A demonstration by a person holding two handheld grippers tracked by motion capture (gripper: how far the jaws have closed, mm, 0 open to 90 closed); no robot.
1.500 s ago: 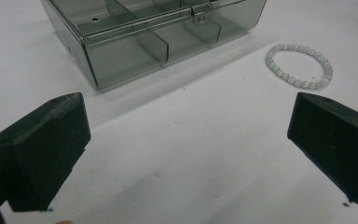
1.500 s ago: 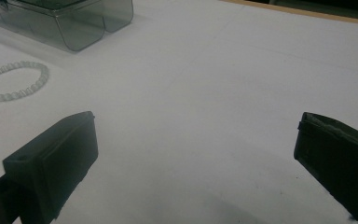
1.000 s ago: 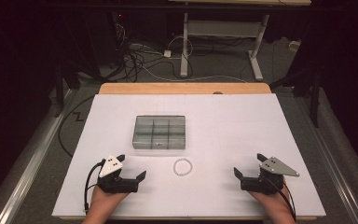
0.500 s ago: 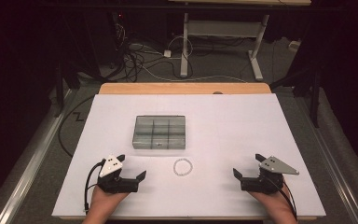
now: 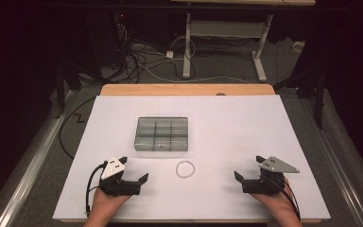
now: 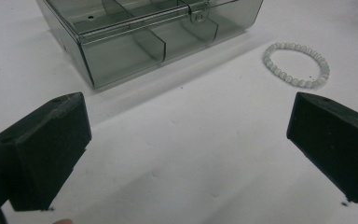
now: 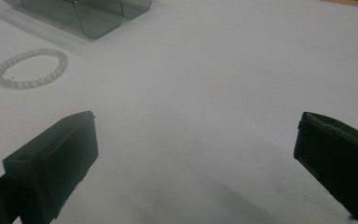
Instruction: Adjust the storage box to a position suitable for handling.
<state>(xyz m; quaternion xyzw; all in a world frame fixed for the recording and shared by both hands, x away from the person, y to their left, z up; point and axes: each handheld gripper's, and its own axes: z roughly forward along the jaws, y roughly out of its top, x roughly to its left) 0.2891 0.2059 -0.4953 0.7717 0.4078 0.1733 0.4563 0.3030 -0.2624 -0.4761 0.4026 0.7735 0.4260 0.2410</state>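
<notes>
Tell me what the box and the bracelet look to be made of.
Box: looks like smoky see-through hard plastic, glossy; the dividers show through its walls. Bracelet: small whitish round beads, slightly shiny, maybe glass, stone or plastic; the look leaves it open.

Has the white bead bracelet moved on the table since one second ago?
No. In the high view the bracelet lies at the same spot just in front of the clear compartment box, slightly to its right, apart from it as before.

A white table [image 5: 246, 137] stands before a desk frame [image 5: 222, 33] and floor cables [image 5: 142, 56].
</notes>
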